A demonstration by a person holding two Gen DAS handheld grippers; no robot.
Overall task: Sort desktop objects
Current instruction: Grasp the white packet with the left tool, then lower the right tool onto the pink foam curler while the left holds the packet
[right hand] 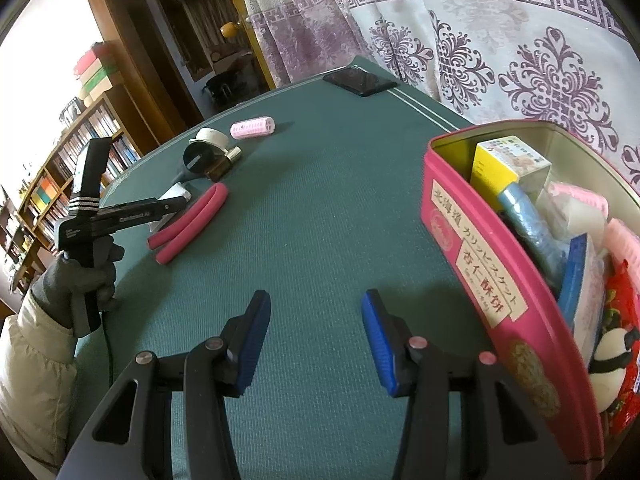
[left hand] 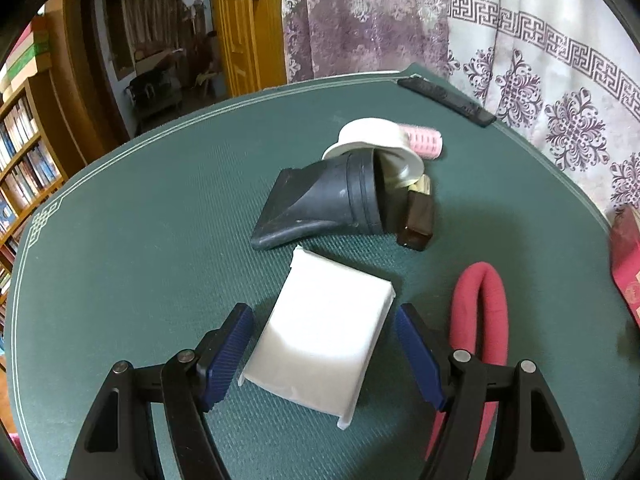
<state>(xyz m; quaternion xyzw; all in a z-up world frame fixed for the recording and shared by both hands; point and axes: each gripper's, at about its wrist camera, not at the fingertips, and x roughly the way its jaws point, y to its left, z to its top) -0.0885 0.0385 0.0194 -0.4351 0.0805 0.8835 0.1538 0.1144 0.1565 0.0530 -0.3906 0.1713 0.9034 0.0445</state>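
Note:
My left gripper is open with its blue pads on either side of a white tissue pack lying on the green table mat; the pads do not touch it. Beyond the pack lie a black hair-dryer nozzle, a white tape roll, a brown bottle and a pink hair roller. A red foam curler lies bent to the right. My right gripper is open and empty above the mat, left of a pink tin box holding several items.
A black phone lies at the mat's far edge by the patterned curtain. A bookshelf and wooden door stand to the left. The left gripper's handle and gloved hand show in the right wrist view.

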